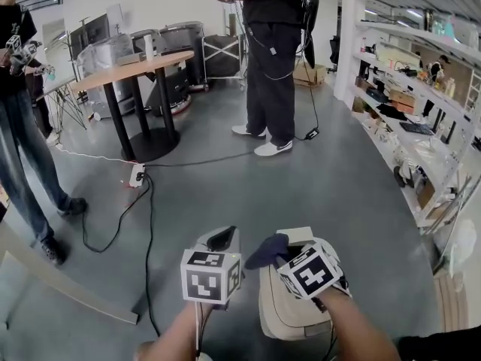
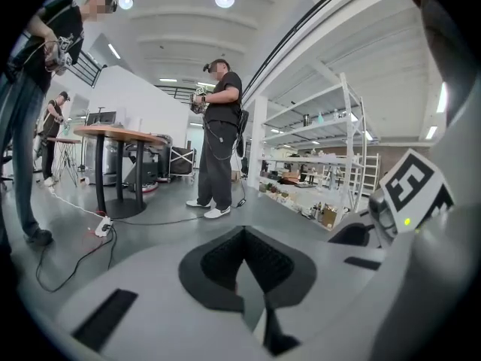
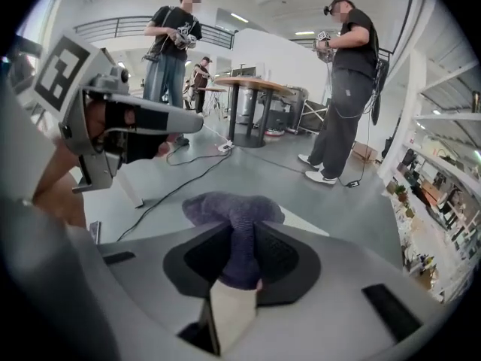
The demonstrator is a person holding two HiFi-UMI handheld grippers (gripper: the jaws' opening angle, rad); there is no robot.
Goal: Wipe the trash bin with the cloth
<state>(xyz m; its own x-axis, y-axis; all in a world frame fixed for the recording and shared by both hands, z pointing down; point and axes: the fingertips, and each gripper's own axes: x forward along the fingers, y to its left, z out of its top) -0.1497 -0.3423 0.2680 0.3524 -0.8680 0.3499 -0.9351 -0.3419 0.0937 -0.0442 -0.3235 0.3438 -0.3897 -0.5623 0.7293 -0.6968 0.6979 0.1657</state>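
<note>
Cloth (image 1: 267, 250) above bin (image 1: 284, 316).
We find the right gripper (image 3: 239, 239) clamping the cloth, bin just below; left gripper (image 2: 242, 258) closed, empty, alongside.

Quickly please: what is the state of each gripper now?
Left gripper: closed, holding nothing.
Right gripper: closed on the dark cloth.

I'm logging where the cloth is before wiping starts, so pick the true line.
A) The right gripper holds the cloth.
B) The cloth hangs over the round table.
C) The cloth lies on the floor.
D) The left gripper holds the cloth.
A: the right gripper is shut on the dark cloth, which bunches out past its jaws, while the left gripper is shut on nothing.
</note>
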